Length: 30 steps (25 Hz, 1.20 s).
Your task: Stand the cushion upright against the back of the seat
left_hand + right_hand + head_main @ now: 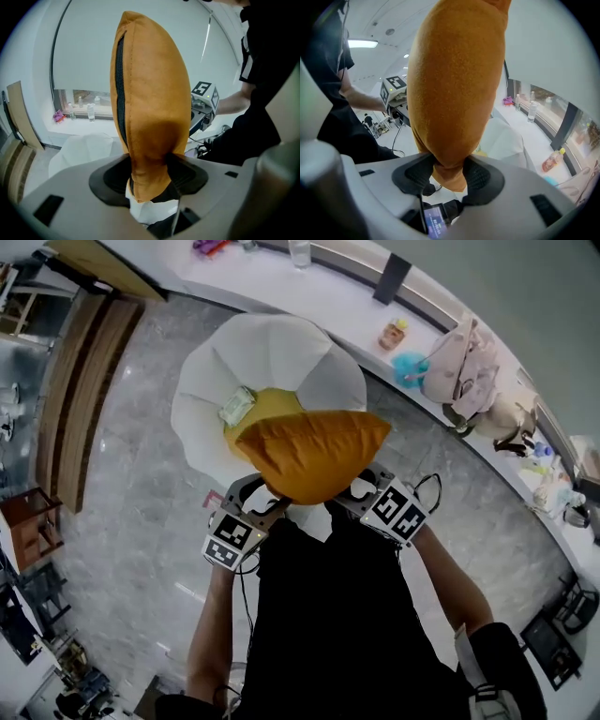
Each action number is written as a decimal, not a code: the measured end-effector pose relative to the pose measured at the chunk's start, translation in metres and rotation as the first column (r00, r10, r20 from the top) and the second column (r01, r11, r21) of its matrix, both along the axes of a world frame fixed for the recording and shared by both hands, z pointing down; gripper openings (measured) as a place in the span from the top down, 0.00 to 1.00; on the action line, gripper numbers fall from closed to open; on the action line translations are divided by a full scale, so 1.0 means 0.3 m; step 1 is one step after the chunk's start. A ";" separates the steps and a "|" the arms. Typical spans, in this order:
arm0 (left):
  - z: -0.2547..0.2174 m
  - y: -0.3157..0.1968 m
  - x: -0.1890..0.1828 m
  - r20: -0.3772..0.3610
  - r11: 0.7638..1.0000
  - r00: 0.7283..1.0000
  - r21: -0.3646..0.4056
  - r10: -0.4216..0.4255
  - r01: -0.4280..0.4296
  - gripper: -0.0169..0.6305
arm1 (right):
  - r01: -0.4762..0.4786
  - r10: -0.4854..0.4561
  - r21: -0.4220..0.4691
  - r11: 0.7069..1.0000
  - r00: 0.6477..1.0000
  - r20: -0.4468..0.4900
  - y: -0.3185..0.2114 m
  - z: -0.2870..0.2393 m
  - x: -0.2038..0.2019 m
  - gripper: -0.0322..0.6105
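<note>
1. While the cushion (314, 454) hangs over the near edge of the white chair (211, 399), both grippers carry it.
2. The left gripper (147, 171) and the right gripper (449, 176) each have their jaws clamped on the cushion's edge.
3. This looks like the carrying step. Next it should go toward the chair's back (272, 343) and be set down on edge, leaning there.

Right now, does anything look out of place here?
Yes: a small greenish packet lies on the yellow seat by the white backrest, where the cushion held by the left gripper and right gripper should stand.
</note>
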<state>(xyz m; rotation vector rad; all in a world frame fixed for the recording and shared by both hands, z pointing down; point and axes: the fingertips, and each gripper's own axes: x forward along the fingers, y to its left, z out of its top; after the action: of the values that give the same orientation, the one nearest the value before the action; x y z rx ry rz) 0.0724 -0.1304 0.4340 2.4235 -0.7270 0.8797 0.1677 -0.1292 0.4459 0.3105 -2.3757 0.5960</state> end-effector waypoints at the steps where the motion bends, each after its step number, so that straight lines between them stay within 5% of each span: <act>1: 0.029 -0.018 0.018 0.010 1.000 1.000 -0.005 -0.002 0.002 0.58 | 0.012 -0.012 0.006 1.000 1.000 0.002 -0.019 0.027 0.017 0.63; 8: 0.190 -0.070 0.066 0.047 0.998 0.998 -0.046 -0.038 0.040 0.58 | 0.099 -0.099 -0.005 0.995 0.995 -0.009 -0.087 0.195 0.062 0.63; 18: 0.490 -0.093 -0.159 0.117 0.993 0.992 -0.109 -0.038 0.051 0.59 | 0.165 -0.165 0.005 0.986 0.985 -0.058 -0.132 0.502 -0.158 0.63; 24: 0.710 -0.146 -0.296 0.146 0.988 0.989 -0.155 0.017 0.005 0.59 | 0.135 -0.133 0.019 0.991 0.987 -0.093 -0.184 0.708 -0.284 0.64; 30: 0.890 -0.271 -0.376 0.198 0.991 0.977 -0.123 0.078 -0.054 0.59 | 0.070 -0.062 0.051 0.996 0.987 -0.146 -0.279 0.907 -0.365 0.64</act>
<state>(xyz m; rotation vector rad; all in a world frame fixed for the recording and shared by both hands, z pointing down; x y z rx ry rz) -0.0405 -0.2116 0.7010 2.2880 -0.6492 1.1749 0.0582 -0.2129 0.7179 0.2881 -2.2571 0.4611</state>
